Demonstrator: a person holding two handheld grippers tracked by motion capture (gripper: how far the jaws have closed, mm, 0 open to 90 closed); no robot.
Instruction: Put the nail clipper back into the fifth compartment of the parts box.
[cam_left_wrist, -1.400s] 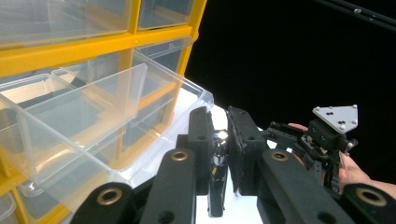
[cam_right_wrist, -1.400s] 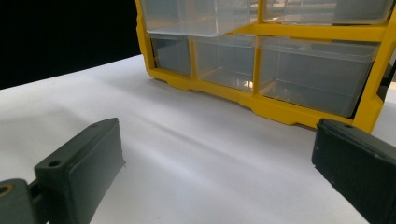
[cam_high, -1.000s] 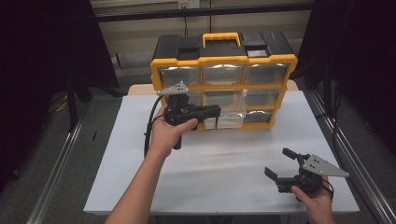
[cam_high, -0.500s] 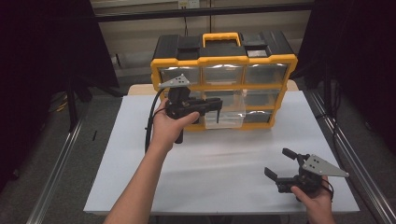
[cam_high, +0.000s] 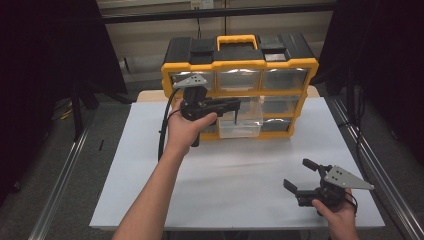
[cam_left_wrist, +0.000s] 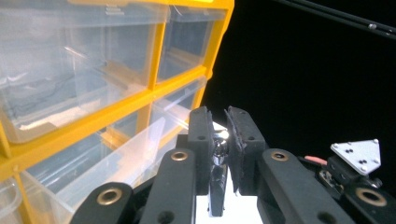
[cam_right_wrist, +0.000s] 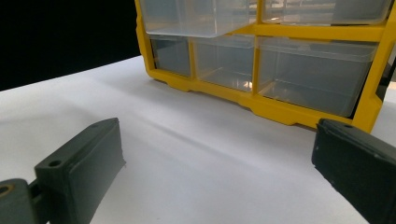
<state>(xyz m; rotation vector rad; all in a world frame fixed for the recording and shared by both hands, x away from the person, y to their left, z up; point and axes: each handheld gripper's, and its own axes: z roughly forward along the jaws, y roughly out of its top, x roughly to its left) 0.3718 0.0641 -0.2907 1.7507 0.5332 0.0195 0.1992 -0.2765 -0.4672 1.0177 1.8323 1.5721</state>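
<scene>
We list first the white table (cam_high: 235, 175), which carries everything else. On its far half stands the yellow-framed drawer cabinet (cam_high: 240, 65), black on top with a yellow carrying handle, its front a grid of clear plastic drawers. One middle drawer (cam_high: 241, 122) stands pulled out toward us, past the cabinet's front face; the rest sit flush.

Next we record the left gripper (cam_high: 235, 107), held in the left hand (cam_high: 186, 127) in front of the cabinet's middle row, its jaws pointing toward the right, above the open drawer. From the left gripper view we see the jaws drawn close together, clamped on a small shiny metal object (cam_left_wrist: 218, 151) that hangs down between the pads; we cannot tell exactly what kind of part it is. The open drawer lies just below and to the left of the jaws in that view, not touching them.

Last, we note the right gripper (cam_high: 300, 175), held in the right hand (cam_high: 337, 212) low over the table's near right corner, well apart from the cabinet. Its jaws stand wide with nothing between them.
</scene>
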